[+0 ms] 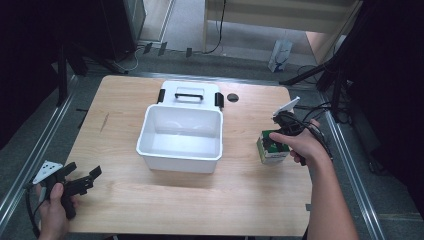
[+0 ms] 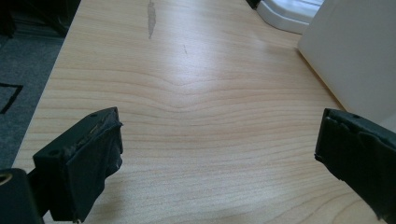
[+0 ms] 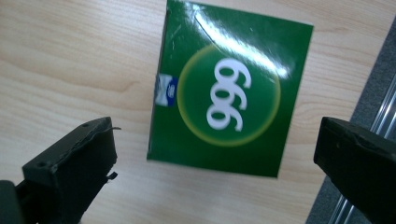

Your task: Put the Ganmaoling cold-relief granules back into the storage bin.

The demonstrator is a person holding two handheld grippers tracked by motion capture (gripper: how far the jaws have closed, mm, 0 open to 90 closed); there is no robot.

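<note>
A small green box (image 3: 229,88) printed with "999" in a yellow ring stands on the wooden table (image 1: 200,200) at the right, green and white in the high view (image 1: 272,150). My right gripper (image 1: 281,131) hovers just above it, pointing down, jaws open and wider than the box (image 3: 219,163). My left gripper (image 1: 84,179) rests low over the table's front left corner, open with bare wood between its jaws (image 2: 219,154). A white bin (image 1: 181,137) stands open in the middle, its lid (image 1: 190,94) with a black handle lying behind it.
The bin's white side wall (image 2: 355,51) rises close to the right of my left gripper. The table's right edge and a metal rail (image 3: 378,112) lie just beyond the green box. A round cable hole (image 1: 232,97) sits near the far edge.
</note>
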